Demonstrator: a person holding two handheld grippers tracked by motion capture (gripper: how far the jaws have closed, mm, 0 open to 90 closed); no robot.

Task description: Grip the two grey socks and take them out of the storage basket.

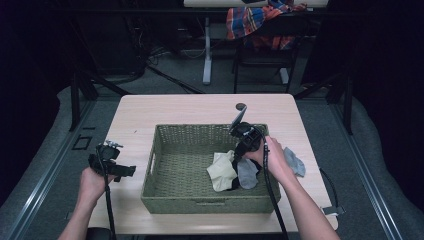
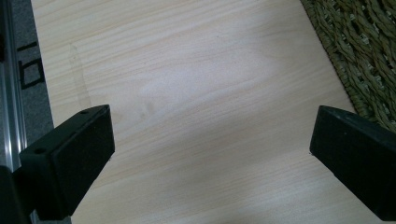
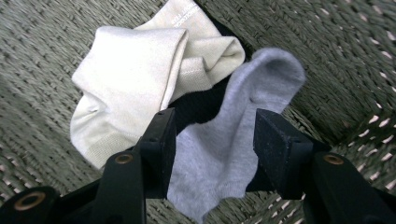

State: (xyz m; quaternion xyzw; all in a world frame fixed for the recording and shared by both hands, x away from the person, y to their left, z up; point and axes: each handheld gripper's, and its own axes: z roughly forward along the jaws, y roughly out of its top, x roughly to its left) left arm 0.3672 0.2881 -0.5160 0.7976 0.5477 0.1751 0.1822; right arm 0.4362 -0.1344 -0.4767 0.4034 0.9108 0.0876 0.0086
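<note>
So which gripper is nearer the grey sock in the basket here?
The right gripper. Its jaws straddle the grey sock inside the basket, beside a cream sock. The left gripper hangs open over bare table, outside the basket's left wall.

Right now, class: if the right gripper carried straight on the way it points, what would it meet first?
Most likely the grey sock, which lies between the right gripper's part-closed jaws in the woven basket; the basket floor looks to be just beneath it.
</note>
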